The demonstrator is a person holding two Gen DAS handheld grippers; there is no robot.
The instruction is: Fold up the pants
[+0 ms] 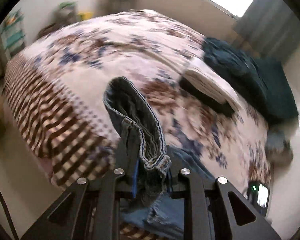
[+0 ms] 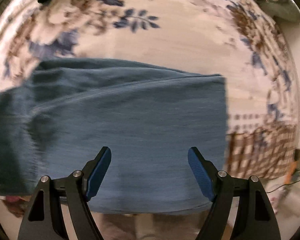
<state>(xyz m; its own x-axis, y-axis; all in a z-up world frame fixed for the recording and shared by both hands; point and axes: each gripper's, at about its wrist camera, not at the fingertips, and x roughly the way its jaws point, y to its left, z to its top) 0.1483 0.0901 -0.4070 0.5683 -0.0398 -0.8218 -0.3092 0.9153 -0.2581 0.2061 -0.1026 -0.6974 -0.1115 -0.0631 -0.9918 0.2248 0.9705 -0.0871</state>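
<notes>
Left tongs [image 1: 150, 172] clenched on the jeans [image 1: 138, 124] hem, lifted over the bed [image 1: 90, 46]; right tongs [image 2: 149, 156] released, hovering above the flat leg, long axis running crosswise before them, cut end off rightward, nearer than left.

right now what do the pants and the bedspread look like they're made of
Pants: looks like blue denim, matte, with stitched seams and a frayed hem; the left gripper is shut on them.
Bedspread: seems a soft printed woven fabric, cream with blue and brown flowers and a checked border; blur leaves the fibre open.
</notes>
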